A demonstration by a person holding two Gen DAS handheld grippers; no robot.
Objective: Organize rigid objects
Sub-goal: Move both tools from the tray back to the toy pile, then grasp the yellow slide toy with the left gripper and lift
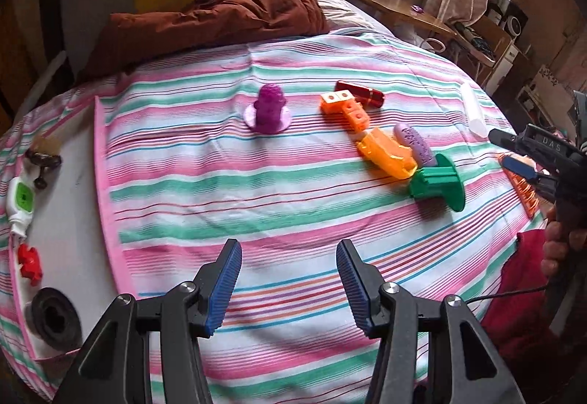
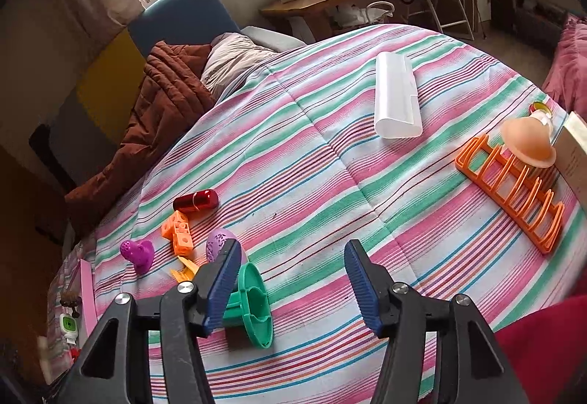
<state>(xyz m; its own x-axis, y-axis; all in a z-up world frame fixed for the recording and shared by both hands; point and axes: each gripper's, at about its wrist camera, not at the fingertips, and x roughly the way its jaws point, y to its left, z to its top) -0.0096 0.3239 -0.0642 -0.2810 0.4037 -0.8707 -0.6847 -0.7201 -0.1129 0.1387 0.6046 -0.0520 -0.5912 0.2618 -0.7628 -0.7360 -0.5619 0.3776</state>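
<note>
Small toys lie on a striped bedspread. In the left wrist view I see a purple figure on a disc (image 1: 268, 109), orange cubes (image 1: 345, 109), a dark red capsule (image 1: 359, 93), an orange scoop piece (image 1: 387, 153), a purple oval (image 1: 414, 143) and a green flanged piece (image 1: 438, 184). My left gripper (image 1: 289, 288) is open and empty above bare bedspread. My right gripper (image 2: 290, 288) is open and empty, its left finger just above the green piece (image 2: 253, 305). The right gripper also shows at the right edge of the left wrist view (image 1: 528, 154).
A white tray with a pink rim (image 1: 79, 184) at the left holds a black ring (image 1: 55, 319), a red piece (image 1: 29, 262) and a green-white item (image 1: 22, 200). An orange rack (image 2: 513, 187), a peach cup (image 2: 528, 143) and a white case (image 2: 396, 101) lie at the right. A brown quilt (image 1: 227, 11) lies behind.
</note>
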